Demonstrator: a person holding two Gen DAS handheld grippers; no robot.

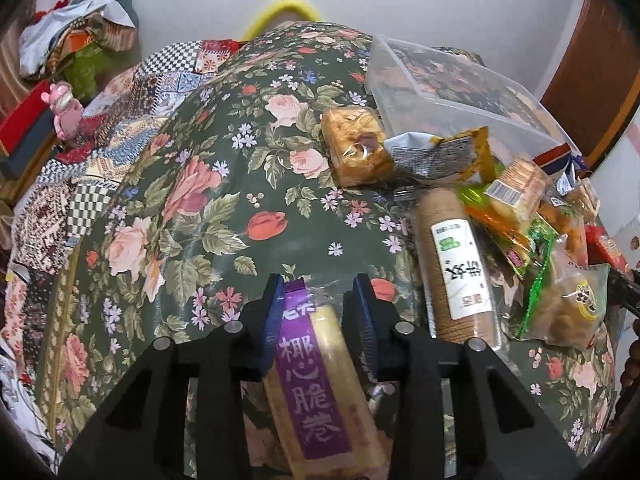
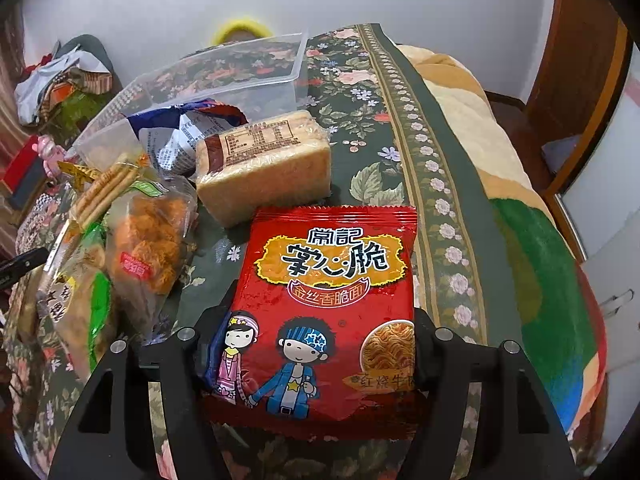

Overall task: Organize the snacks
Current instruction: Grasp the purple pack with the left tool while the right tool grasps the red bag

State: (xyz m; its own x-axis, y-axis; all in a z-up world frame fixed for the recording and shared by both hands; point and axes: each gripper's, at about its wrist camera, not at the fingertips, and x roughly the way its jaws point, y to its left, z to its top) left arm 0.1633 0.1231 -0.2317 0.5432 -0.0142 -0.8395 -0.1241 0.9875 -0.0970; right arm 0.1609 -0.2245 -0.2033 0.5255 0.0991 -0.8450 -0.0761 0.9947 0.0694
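Note:
My left gripper (image 1: 318, 300) is shut on a long purple-and-cream wafer roll pack (image 1: 316, 380), held between the blue fingers above the floral cloth (image 1: 208, 184). My right gripper (image 2: 320, 320) is shut on a red crispy noodle packet (image 2: 332, 304), which hides the fingertips. A pile of snacks lies by a clear plastic box (image 1: 448, 80), also in the right wrist view (image 2: 224, 76): a round biscuit tube (image 1: 456, 272), a wrapped pastry (image 1: 354, 144), a wrapped cake block (image 2: 264, 164), a bag of fried snacks (image 2: 152, 240).
The floral cloth covers a bed-like surface with a patchwork cloth (image 1: 80, 152) on its left. A colourful blanket (image 2: 532, 248) hangs at the right edge. Clothes (image 1: 72, 44) and a pink toy (image 1: 64, 112) lie at the far left. A wooden door (image 2: 576, 52) stands at right.

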